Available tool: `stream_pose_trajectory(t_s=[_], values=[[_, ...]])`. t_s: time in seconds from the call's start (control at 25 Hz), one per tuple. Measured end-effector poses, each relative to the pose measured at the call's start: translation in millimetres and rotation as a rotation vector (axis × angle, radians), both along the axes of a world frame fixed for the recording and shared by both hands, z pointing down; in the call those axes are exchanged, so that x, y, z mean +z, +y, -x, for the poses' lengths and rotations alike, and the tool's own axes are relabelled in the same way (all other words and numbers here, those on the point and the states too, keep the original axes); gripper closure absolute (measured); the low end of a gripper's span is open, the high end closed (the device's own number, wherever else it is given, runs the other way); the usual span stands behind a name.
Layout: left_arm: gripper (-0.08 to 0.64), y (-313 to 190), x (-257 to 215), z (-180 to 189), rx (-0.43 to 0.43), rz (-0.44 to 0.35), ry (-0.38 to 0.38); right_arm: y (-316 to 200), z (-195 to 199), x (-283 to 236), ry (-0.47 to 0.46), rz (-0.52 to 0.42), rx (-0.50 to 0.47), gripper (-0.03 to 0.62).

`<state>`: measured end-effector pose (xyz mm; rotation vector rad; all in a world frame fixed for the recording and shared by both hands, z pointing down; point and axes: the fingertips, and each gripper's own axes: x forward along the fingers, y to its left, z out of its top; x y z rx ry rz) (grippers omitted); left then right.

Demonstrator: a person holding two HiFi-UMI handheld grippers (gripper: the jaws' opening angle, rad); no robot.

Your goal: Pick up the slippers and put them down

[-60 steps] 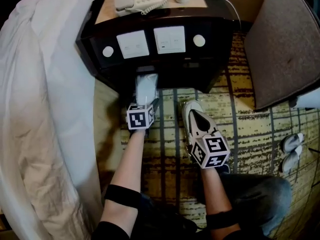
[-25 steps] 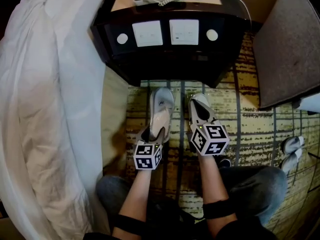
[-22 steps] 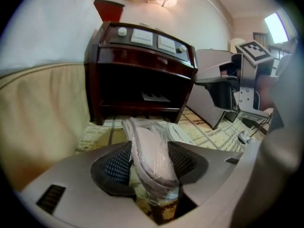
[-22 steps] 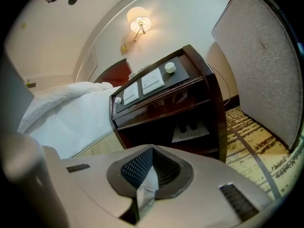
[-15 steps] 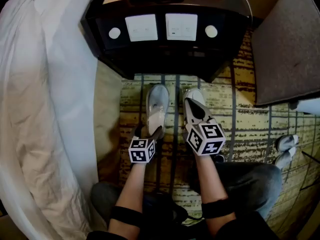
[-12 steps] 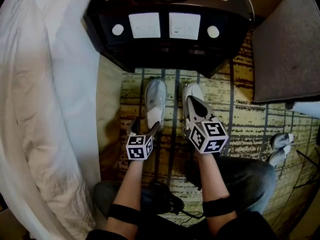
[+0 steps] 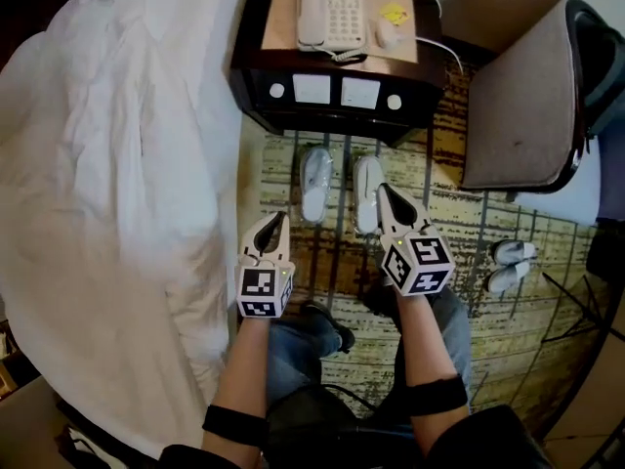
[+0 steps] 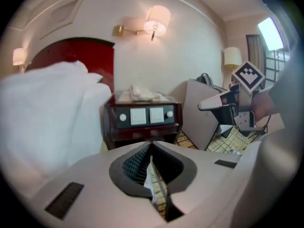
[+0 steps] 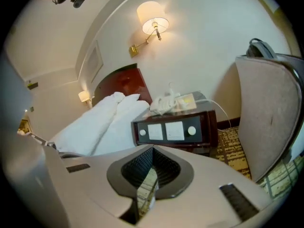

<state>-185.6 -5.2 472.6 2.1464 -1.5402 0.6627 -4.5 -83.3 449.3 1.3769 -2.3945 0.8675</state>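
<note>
Slippers (image 7: 317, 186), pair: on carpet (image 7: 459, 233), upper centre of frame, under nightstand (image 7: 332, 91); long axes vertical.
Left tool (image 7: 276, 219): jaws just clenched, empty; lower left of pair.
Right tool (image 7: 384, 191): clenched, empty; nearer, tip alongside.

Head view: warm, moderate indoor light. White duvet (image 7: 117, 164) brightest, near blown out. Nightstand (image 7: 337, 91) front dark, corners of frame in deep shadow. Straight lines bow toward edges.

Left gripper view: lit wall lamp (image 8: 156, 23) glares; window (image 8: 270, 31) overexposed. Right side smeared, possibly motion blur.

Right gripper view: wall lamp (image 9: 153, 19) throws warm pool on wall. Dark vignette rings fisheye circle.

Left gripper (image 8: 152, 145) and right gripper (image 9: 153, 148) close to lens, soft.
</note>
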Motion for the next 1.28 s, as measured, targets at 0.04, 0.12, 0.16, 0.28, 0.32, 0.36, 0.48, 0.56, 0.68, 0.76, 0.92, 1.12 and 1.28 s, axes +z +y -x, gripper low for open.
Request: stream_pose_trajectory(t_s=[0.04, 0.12, 0.16, 0.28, 0.32, 0.36, 0.48, 0.56, 0.68, 0.76, 0.92, 1.12, 1.28], values=[[0.557, 1, -35, 0, 0.004, -0.010, -0.001, 3, 2, -30, 0.007, -0.006, -0.013, 0.591], [0.557, 7, -102, 4, -0.001, -0.028, -0.001, 10, 2, -89, 0.020, -0.015, -0.033, 0.591], [0.557, 12, -134, 8, -0.011, -0.036, 0.000, 15, 2, -117, 0.025, -0.018, -0.041, 0.591], [0.557, 29, -224, 20, -0.049, -0.052, 0.011, 35, -5, -195, 0.049, -0.027, -0.069, 0.591], [0.557, 34, -252, 24, -0.058, -0.060, 0.013, 41, -8, -219, 0.059, -0.035, -0.080, 0.591], [0.557, 38, -277, 28, -0.065, -0.071, 0.015, 48, -11, -240, 0.072, -0.047, -0.090, 0.591], [0.557, 54, -337, 38, -0.072, -0.104, 0.021, 70, -25, -290, 0.119, -0.084, -0.112, 0.591], [0.557, 65, -362, 42, -0.057, -0.113, 0.019, 87, -36, -314, 0.143, -0.098, -0.104, 0.591], [0.557, 87, -385, 40, -0.039, -0.105, 0.043, 118, -56, -341, 0.170, -0.108, -0.074, 0.591], [0.557, 96, -396, 34, -0.018, -0.110, 0.043, 132, -69, -356, 0.178, -0.115, -0.051, 0.591], [0.557, 114, -421, 12, 0.027, -0.129, 0.041, 154, -94, -380, 0.179, -0.114, -0.012, 0.591], [0.557, 127, -434, -11, 0.025, -0.138, 0.055, 162, -121, -395, 0.183, -0.120, -0.014, 0.591], [0.557, 132, -434, -24, 0.011, -0.135, 0.057, 165, -136, -396, 0.183, -0.123, -0.027, 0.591]])
